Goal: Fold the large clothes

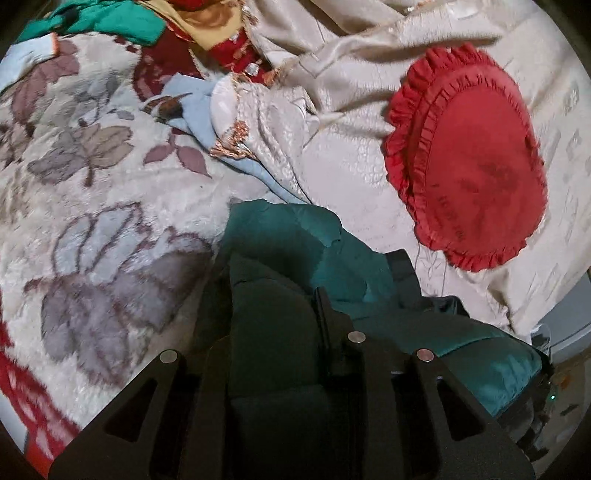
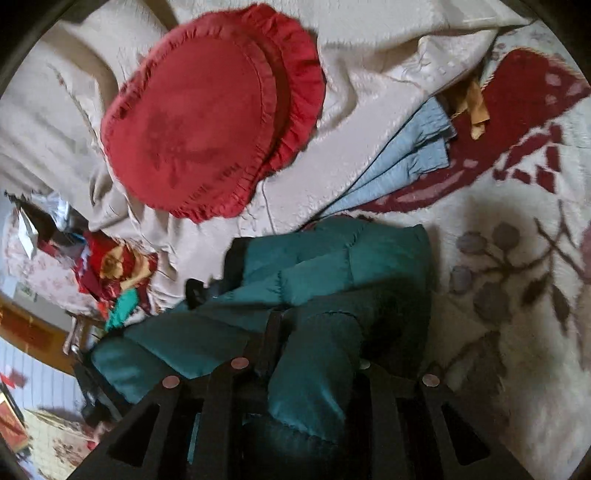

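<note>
In the left wrist view, a plush floral blanket (image 1: pixel 96 192) in cream with grey and mauve leaves fills the left side. At its top edge lie a green cloth (image 1: pixel 107 22) and a red and yellow heap (image 1: pixel 221 33), with a pale blue cloth (image 1: pixel 192 110) tucked beside a cream bedspread (image 1: pixel 351 162). At the centre, the left gripper (image 1: pixel 275 317) has its jaws closed on a thick fold of the teal quilted jacket (image 1: pixel 332 251), which bulges up between them and spills to the right over the bedspread. Further right, a red ruffled cushion (image 1: pixel 469 162) rests on the bedspread, near the jacket but apart from it.

In the right wrist view, a jumble of red and patterned fabric (image 2: pixel 114 266) sits at the left edge, too blurred to identify. The red ruffled cushion (image 2: pixel 207 114) lies on the cream bedspread (image 2: pixel 369 55) above it. At the centre, the teal quilted jacket (image 2: pixel 332 266) is bunched in puffy folds, and the right gripper (image 2: pixel 314 354) has its jaws clamped on a roll of it, apparently a sleeve or hem. To the right, the pale blue cloth (image 2: pixel 413 158) pokes out from under the bedspread, and the floral blanket (image 2: pixel 517 277) lies beneath the jacket's right side.
</note>
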Available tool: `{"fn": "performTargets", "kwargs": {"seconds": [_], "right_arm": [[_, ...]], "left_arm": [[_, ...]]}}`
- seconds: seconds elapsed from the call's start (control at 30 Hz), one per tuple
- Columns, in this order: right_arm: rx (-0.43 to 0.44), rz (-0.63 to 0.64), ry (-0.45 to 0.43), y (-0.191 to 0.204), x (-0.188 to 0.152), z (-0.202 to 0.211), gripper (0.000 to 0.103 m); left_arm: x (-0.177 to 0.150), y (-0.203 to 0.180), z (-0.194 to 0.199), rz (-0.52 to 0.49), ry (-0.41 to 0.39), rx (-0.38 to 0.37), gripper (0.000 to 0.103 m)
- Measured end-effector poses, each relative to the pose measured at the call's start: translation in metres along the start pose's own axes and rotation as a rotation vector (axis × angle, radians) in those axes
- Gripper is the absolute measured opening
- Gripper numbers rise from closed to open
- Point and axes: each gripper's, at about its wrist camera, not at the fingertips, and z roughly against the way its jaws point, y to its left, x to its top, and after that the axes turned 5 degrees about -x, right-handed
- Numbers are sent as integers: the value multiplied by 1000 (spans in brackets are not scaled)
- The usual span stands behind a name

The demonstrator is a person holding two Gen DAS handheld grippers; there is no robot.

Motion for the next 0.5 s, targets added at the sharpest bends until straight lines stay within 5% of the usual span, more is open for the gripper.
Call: {"fn": "performTargets", "kwargs": {"seconds": [0.17, 0.23, 0.3, 0.37, 0.5], "right_arm": [[145, -205, -35, -21, 4, 16, 26], [238, -231, -49, -22, 7, 23, 43], [333, -253, -68, -22, 9, 30, 71], [419, -270, -92, -21, 10, 41, 84], [420, -220, -61, -9, 9, 51, 87]], "left_arm": [[15, 12, 17, 139, 15, -144, 35], [24, 17, 22, 227, 25, -237, 49], [31, 18, 28, 295, 35, -325, 63], [35, 16, 33, 335, 36, -374, 71], [37, 9, 38, 310, 39, -369, 74]]}}
